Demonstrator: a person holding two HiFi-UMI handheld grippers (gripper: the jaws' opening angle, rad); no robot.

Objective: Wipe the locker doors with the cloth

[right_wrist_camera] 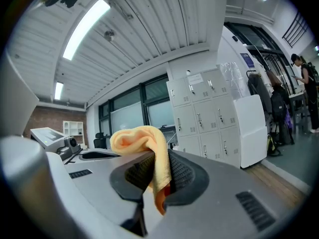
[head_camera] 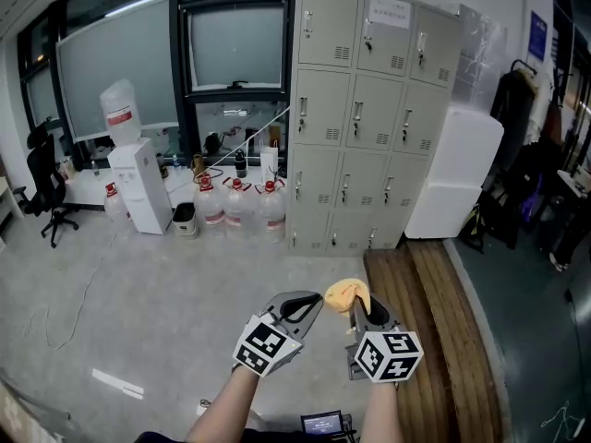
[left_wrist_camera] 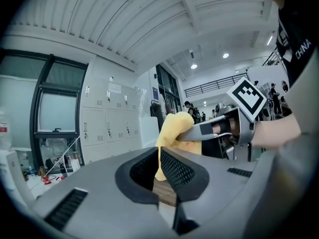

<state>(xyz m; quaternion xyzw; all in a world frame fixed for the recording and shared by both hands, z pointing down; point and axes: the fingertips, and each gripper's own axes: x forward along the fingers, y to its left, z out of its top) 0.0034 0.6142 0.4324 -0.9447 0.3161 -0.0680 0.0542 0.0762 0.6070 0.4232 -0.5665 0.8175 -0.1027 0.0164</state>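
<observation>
Right tongs (right_wrist_camera: 158, 176) pinch the yellow cloth (right_wrist_camera: 137, 139): one fold is clamped between the ribbed pads, and the rest bunches over the top and hangs out below. Left tongs (left_wrist_camera: 159, 171) are pressed together. The cloth's hanging edge sits right at their tips, and we cannot tell whether any of it is caught. In the head view the cloth is at 6 o'clock, low and centred, and well short of the lockers (head_camera: 355, 118) at 12 o'clock, so no door has been reached yet. We judge the cloth to be light, soft and limp. It is not fragile, the ribbed pads should keep it from slipping, and it will droop wherever it is unsupported. The best hold is probably on a thick bunched fold, leaving a loose pad forward to meet the door. The door handles and vent slots could snag a trailing edge. Writing: a paper label (head_camera: 389, 12) on the top middle door and a blue sign (head_camera: 537, 35) at 2 o'clock are both too small to read. White letters on a dark sleeve (left_wrist_camera: 301, 51) in the left gripper view look like "CHINA".
</observation>
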